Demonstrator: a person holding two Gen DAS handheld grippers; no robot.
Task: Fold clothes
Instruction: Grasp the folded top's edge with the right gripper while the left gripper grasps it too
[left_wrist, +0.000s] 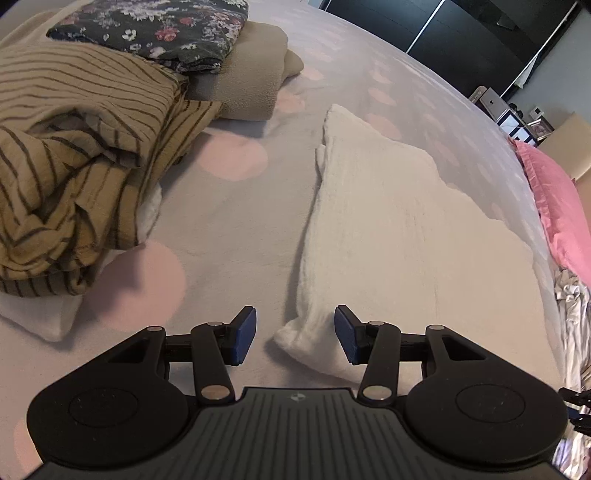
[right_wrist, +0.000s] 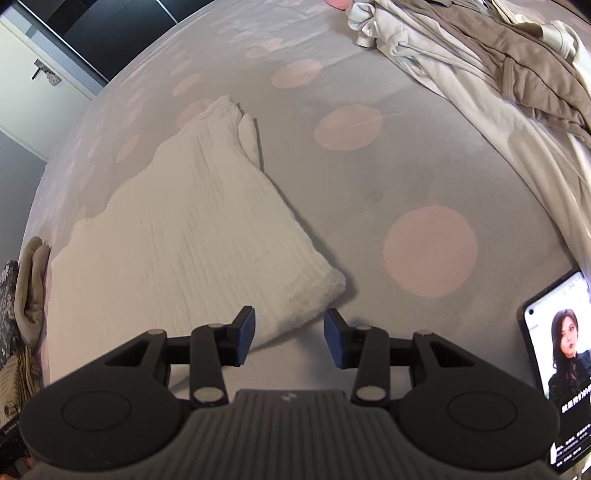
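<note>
Right now both grippers hover low over a bed (left_wrist: 229, 206) covered in a grey sheet with large pale pink dots. Between them lies the white garment (left_wrist: 391, 229), folded into a long, roughly flat shape with a ribbed texture, spread on the sheet with its narrow end pointing away.

Seen from the left wrist, the left gripper (left_wrist: 294, 334) has its jaws wide apart with nothing between them; the near left corner of the white garment sits just ahead of the blue pads (left_wrist: 245, 334), closer to the right one. Up to the left is a crumpled tan striped garment (left_wrist: 74, 162), and behind it a folded dark floral cloth (left_wrist: 155, 29) rests on top of a folded beige one (left_wrist: 251, 77). A pink pillow (left_wrist: 554, 206) lies along the far right edge of the bed.

Seen from the right wrist, the right gripper (right_wrist: 289, 338) also has its jaws wide and empty, aimed at the near right corner of the white garment (right_wrist: 177, 229), which lies just in front of the pads. A loose heap of cream and brown clothes (right_wrist: 480, 59) sits at the upper right, well apart from the white one. A phone (right_wrist: 557, 369) with its screen lit lies on the sheet at the lower right.
</note>
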